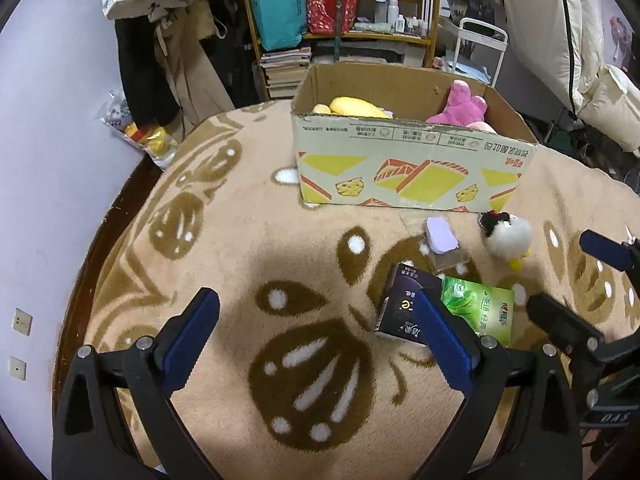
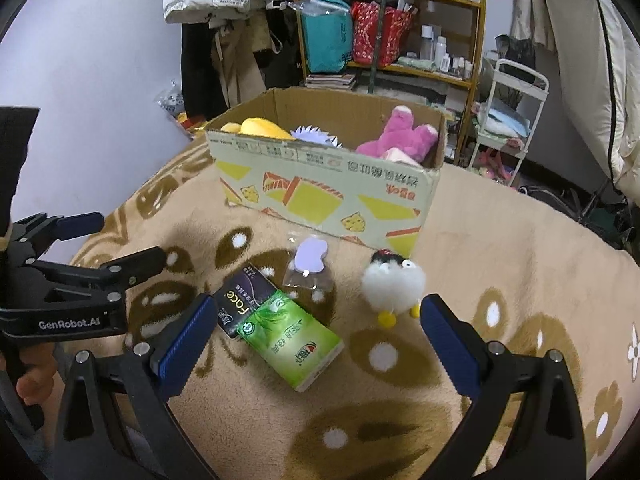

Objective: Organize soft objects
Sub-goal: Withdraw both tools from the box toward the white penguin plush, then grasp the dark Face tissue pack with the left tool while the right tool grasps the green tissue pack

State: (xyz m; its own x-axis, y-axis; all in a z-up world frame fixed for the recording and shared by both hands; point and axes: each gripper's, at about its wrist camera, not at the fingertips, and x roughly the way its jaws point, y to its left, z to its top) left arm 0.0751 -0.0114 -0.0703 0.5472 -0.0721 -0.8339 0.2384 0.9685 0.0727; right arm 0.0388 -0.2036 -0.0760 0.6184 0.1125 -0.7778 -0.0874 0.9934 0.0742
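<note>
An open cardboard box (image 1: pixel 412 168) (image 2: pixel 328 196) stands on the blanket and holds a yellow plush (image 1: pixel 356 107) (image 2: pixel 260 127) and a pink plush (image 1: pixel 460 105) (image 2: pixel 400 136). In front of it lie a white fluffy penguin toy (image 1: pixel 510 236) (image 2: pixel 394 286), a purple sponge in a clear bag (image 1: pixel 441 236) (image 2: pixel 309 260), a green tissue pack (image 1: pixel 482 308) (image 2: pixel 290 342) and a dark tissue pack (image 1: pixel 404 308) (image 2: pixel 240 304). My left gripper (image 1: pixel 316 328) is open and empty, left of the packs. My right gripper (image 2: pixel 316 328) is open and empty, just before the green pack and penguin.
A beige patterned blanket (image 1: pixel 240 240) (image 2: pixel 500 260) covers the round table. Behind stand a wooden shelf (image 1: pixel 340 36) (image 2: pixel 400 64) with bags and bottles, hanging coats (image 1: pixel 168 40) and a white cart (image 2: pixel 508 120). The right gripper shows at the right edge of the left wrist view (image 1: pixel 588 288); the left gripper shows at the left of the right wrist view (image 2: pixel 108 240).
</note>
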